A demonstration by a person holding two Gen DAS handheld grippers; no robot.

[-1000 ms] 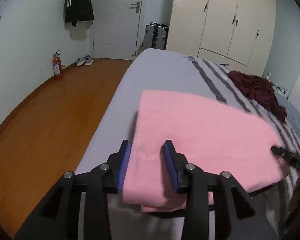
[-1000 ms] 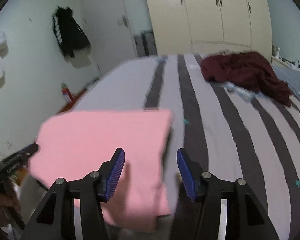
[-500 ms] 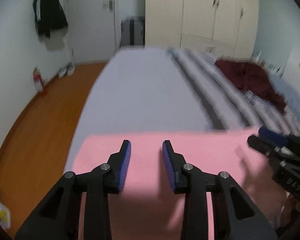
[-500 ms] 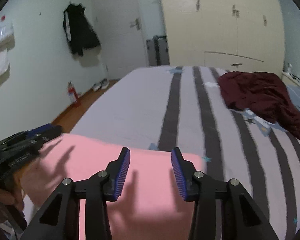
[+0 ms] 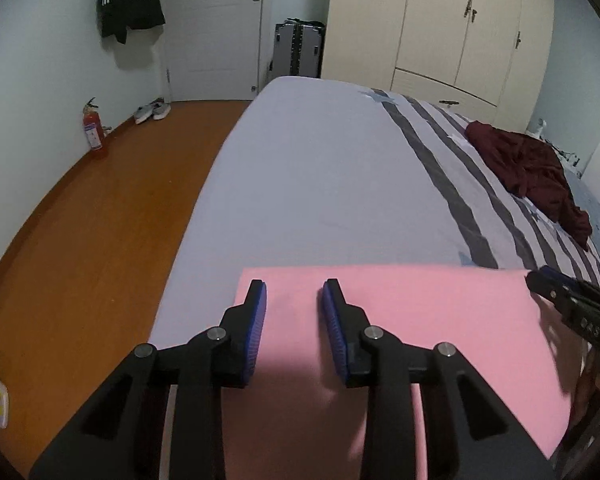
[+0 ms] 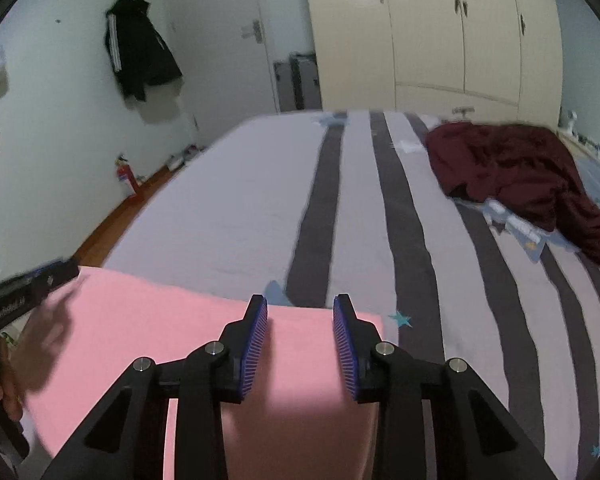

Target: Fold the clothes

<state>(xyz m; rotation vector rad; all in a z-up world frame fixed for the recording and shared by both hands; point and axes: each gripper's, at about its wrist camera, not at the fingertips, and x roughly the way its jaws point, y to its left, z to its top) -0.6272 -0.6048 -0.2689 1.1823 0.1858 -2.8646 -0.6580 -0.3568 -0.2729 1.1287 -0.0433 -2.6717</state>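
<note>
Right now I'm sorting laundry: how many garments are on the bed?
2: the pink cloth at the bed's near edge under both grippers, and a crumpled maroon garment far right. Something pale blue peeks from beneath it.

home bedroom: bed, wardrobe

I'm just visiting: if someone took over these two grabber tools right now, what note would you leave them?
Left gripper: jaws narrow, pink cloth between them; grip unclear.
Right gripper: jaws closing, same cloth between them.
Cloth: a neat rectangle at the near end of the bed.
Done: apparently some folding.
Left: finish it, then probably the crumpled maroon garment farther up the bed.
</note>
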